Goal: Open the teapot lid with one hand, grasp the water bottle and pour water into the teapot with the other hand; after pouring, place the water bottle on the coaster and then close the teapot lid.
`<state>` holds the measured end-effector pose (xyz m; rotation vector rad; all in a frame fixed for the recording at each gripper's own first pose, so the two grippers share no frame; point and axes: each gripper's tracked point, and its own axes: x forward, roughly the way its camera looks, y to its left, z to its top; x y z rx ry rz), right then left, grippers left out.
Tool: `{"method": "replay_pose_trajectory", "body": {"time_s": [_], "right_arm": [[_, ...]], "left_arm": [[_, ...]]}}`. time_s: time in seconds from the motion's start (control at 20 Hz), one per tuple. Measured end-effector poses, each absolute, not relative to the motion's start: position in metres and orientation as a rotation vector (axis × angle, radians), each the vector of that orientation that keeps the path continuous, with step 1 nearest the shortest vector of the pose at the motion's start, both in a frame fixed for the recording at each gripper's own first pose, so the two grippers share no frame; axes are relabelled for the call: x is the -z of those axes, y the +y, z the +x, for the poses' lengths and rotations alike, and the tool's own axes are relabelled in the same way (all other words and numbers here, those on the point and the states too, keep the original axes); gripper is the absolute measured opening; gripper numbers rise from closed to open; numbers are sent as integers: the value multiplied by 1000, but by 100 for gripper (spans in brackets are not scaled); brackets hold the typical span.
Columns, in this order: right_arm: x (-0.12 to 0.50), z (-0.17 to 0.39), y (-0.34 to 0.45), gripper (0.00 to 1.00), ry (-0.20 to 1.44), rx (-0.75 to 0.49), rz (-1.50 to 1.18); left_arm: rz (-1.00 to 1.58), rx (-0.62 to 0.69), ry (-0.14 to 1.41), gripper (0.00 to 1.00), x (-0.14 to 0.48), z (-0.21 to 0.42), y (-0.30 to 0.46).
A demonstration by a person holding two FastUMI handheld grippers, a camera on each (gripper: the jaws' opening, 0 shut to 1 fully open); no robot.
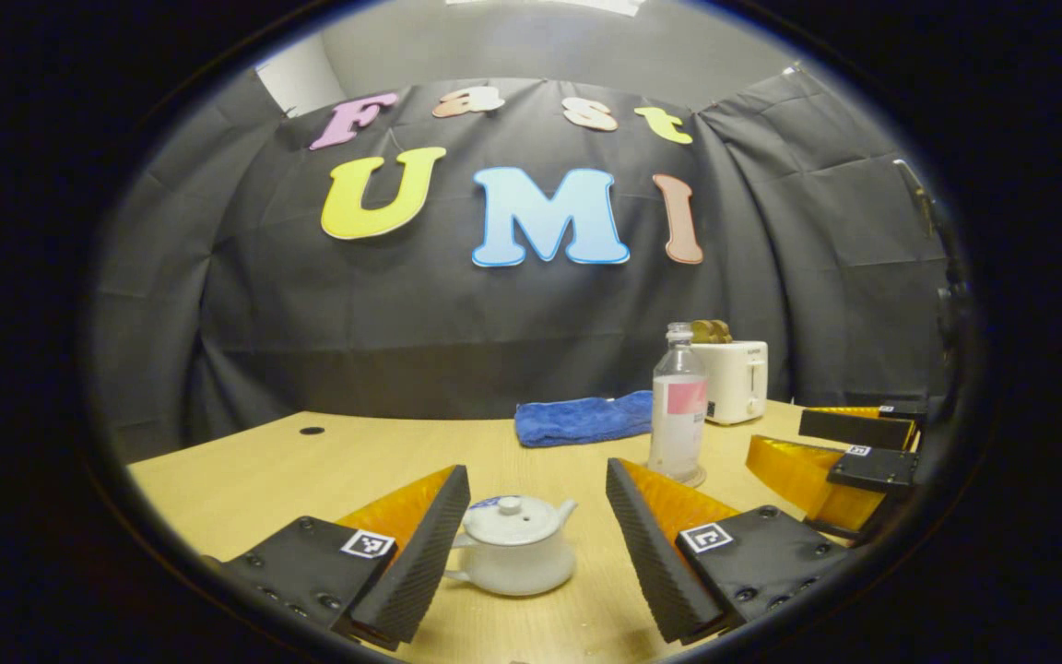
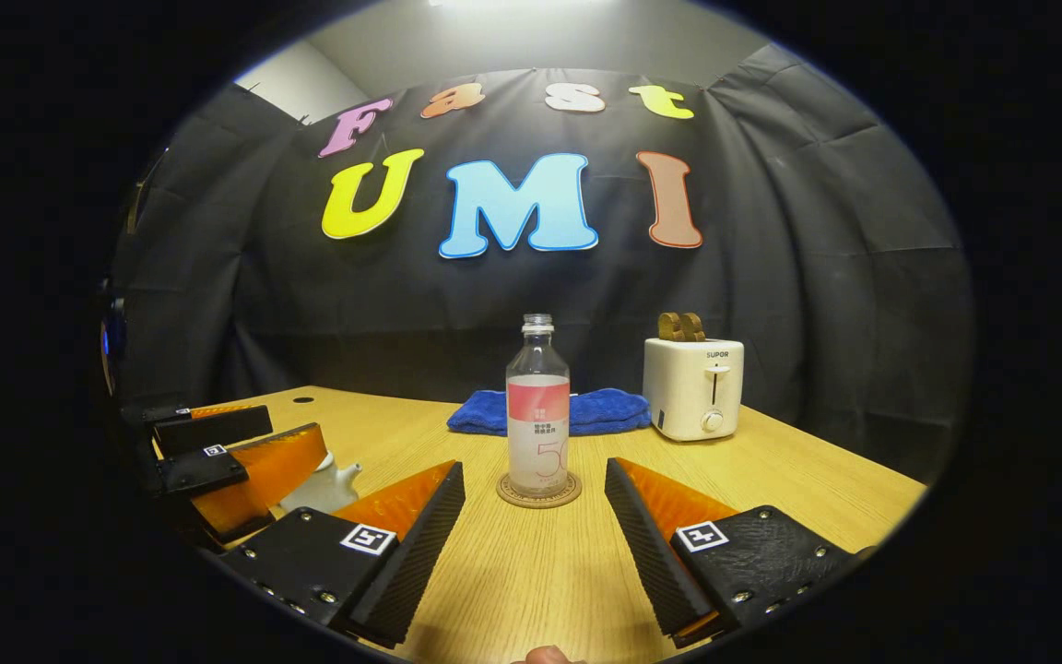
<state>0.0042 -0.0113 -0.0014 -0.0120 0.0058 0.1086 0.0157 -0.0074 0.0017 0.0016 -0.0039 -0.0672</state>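
Both grippers were held wide open: left gripper point(image 1: 536, 544) framed the lidded teapot point(image 1: 514, 546) on the worktop point(image 1: 310, 470); right gripper point(image 2: 536, 539) faced the water bottle point(image 2: 537, 410), upright on its coaster point(image 2: 538, 492) behind the teapot.

A black cloth wall point(image 2: 771, 277), creased and hung in folds, closes the booth behind and to both sides, and above its top edge a plain pale wall point(image 2: 531, 37) rises, brightly lit from overhead. The surface point(image 2: 531, 572) is light wood with a fine grain, and a small dark round hole point(image 1: 312, 431) sits near its far left corner. At the back of it a blue folded towel point(image 2: 605, 410) lies against the cloth, and just beside it stands a white toaster point(image 2: 692, 387) with brown slices in its slots.
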Motion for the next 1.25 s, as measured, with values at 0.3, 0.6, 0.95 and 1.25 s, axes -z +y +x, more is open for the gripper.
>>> {"method": "replay_pose_trajectory", "body": {"time_s": [0.3,0.6,0.95,1.25], "right_arm": [[2,-3,-9,95,5,-121,-12],[1,-3,-9,95,6,-121,-11],[1,-3,-9,95,6,-121,-12],[2,-3,-10,95,6,-122,-11]], "left_arm": [[2,67,-3,100,-1,12,-8],[3,67,-3,100,-1,12,-8],[3,67,-2,100,-2,11,-8],[3,67,-2,100,-2,12,-8]]}}
